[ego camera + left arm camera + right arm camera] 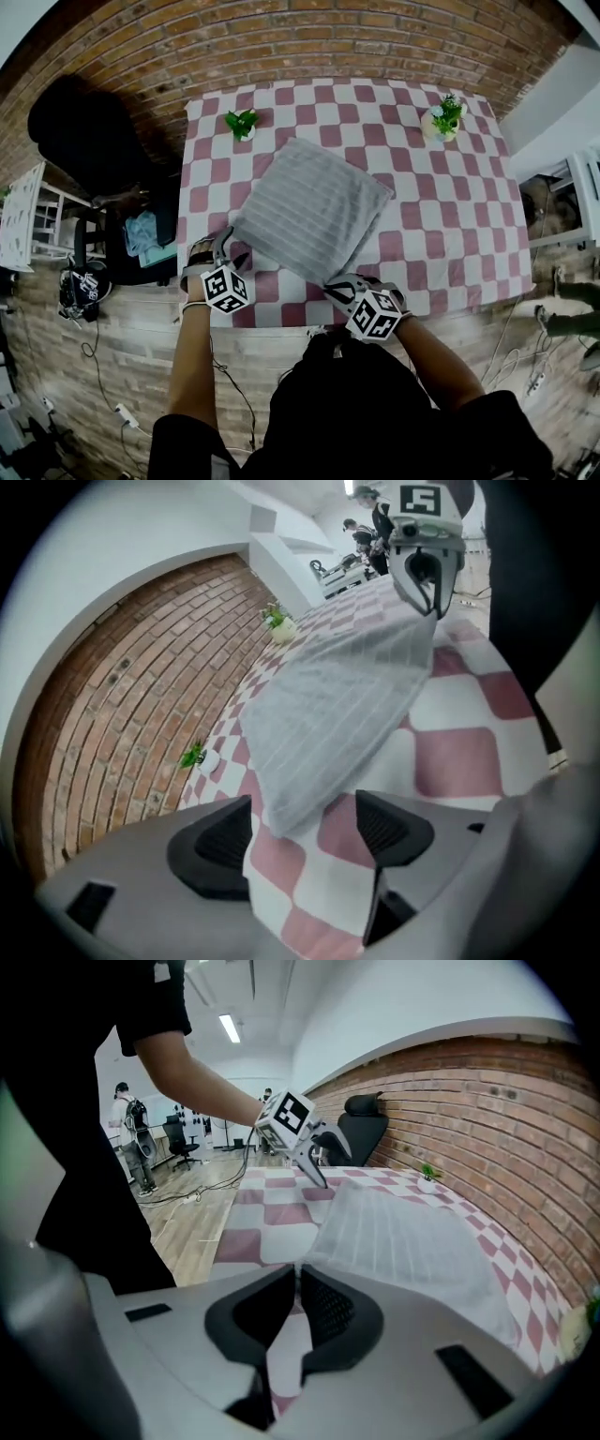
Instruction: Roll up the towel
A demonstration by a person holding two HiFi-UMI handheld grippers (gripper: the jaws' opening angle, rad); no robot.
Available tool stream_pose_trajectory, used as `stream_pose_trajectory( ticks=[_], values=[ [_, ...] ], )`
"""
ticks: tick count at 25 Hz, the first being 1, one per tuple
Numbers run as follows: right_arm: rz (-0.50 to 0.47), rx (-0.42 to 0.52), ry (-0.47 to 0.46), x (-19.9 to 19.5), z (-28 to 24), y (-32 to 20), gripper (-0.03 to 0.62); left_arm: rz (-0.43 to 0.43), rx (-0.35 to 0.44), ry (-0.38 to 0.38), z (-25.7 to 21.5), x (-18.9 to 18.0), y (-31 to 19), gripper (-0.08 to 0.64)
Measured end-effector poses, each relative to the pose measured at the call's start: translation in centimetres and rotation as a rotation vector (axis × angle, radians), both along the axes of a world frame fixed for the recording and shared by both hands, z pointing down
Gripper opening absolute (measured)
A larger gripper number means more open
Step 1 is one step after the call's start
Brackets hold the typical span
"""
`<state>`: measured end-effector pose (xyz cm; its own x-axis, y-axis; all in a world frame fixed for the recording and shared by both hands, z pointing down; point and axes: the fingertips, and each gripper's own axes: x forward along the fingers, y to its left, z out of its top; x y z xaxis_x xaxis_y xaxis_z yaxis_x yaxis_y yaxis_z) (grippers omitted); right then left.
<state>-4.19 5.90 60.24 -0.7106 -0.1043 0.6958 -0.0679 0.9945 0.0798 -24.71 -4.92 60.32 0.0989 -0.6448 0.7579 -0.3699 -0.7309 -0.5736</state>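
Observation:
A grey striped towel (309, 206) lies flat and skewed on the red-and-white checked table (450, 216). My left gripper (228, 251) is at the towel's near-left corner. In the left gripper view this gripper (305, 822) stands open, and the towel (337, 696) corner lies between the pads without being pressed. My right gripper (336, 284) is at the near corner by the table's front edge. In the right gripper view its jaws (298, 1288) are shut, with the towel (412, 1241) corner pinched at their tips. Each gripper shows in the other's view: the right gripper (427, 583) and the left gripper (314, 1171).
Two small potted plants (242, 123) (444, 118) stand near the table's far corners, in front of a brick wall. A black chair (84, 131) and a cluttered stand (141, 239) are left of the table. Cables lie on the wooden floor (112, 375).

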Motion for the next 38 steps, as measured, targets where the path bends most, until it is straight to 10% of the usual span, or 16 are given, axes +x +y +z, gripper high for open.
stream_pose_trajectory(
  ticks=[8, 14, 29, 38],
  values=[
    [0.086, 0.087, -0.007, 4.2, -1.5, -2.7, 0.143, 0.135, -0.068, 0.28, 0.3, 14.1, 9.0, 0.336],
    [0.064, 0.207, 0.183, 12.0, 0.2, -9.0, 0.147, 0.201, -0.129, 0.326, 1.0, 21.5, 11.3, 0.286],
    [-0.853, 0.769, 0.687, 18.2, 4.9, -24.6, 0.193, -0.265, -0.307, 0.418, 3.7, 24.8, 9.9, 0.221],
    [-1.149, 0.582, 0.742, 18.1, 6.6, -25.1, 0.179, -0.391, -0.36, 0.425, 4.1, 25.2, 10.0, 0.175]
  ],
)
